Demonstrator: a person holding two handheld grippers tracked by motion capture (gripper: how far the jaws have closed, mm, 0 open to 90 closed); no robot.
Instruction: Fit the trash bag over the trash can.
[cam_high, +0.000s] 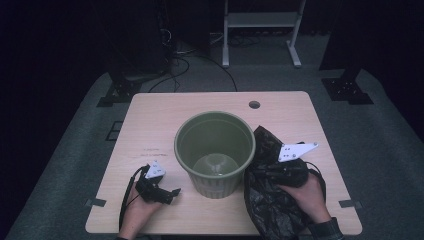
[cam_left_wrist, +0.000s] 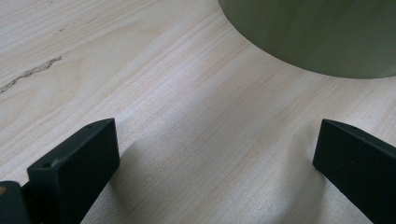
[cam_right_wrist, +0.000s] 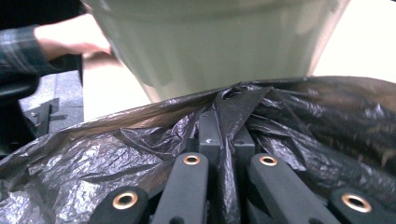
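Right hand-held gripper (cam_right_wrist: 224, 135) is clenched on a fold of the black bin bag (cam_high: 272, 190); the right gripper view shows the film pinched between both jaws, their tips buried in the creases. In the high view the bag hangs crumpled at the right side of the green bin (cam_high: 215, 150), touching its wall, and drapes over the near right of the surface (cam_high: 150, 115). Its lower end is cut off by the frame edge, and it covers most of the right hand (cam_high: 305, 192).

Left hand-held gripper (cam_left_wrist: 215, 154) is released: jaws wide apart, bare wood between them, lying low on the surface near the bin's left side, apart from it. The left gripper view crops the bin to a curved slice of its wall.

The bin stands upright mid-surface. The room behind is too dark to read.
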